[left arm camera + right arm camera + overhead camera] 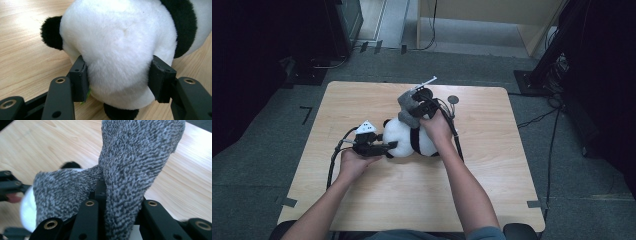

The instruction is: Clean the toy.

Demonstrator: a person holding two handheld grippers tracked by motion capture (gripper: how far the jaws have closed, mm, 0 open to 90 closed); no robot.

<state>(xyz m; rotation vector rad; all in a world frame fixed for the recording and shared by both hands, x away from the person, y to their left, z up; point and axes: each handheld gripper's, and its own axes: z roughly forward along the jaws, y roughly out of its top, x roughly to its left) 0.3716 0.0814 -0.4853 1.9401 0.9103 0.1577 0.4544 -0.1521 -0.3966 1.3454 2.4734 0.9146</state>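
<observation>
The panda plush toy [409,137] lies mid-bench [362,200], white with black ears and limbs. Your left gripper [384,146], at center left in the high view, has its fingers [80,77] clamped on the toy's white head. Your right gripper [414,107] pinches a speckled grey sock [135,162] just above the toy's body, its fingers together on the fabric. A small round disc [453,99] lies nearby, upper right.
</observation>
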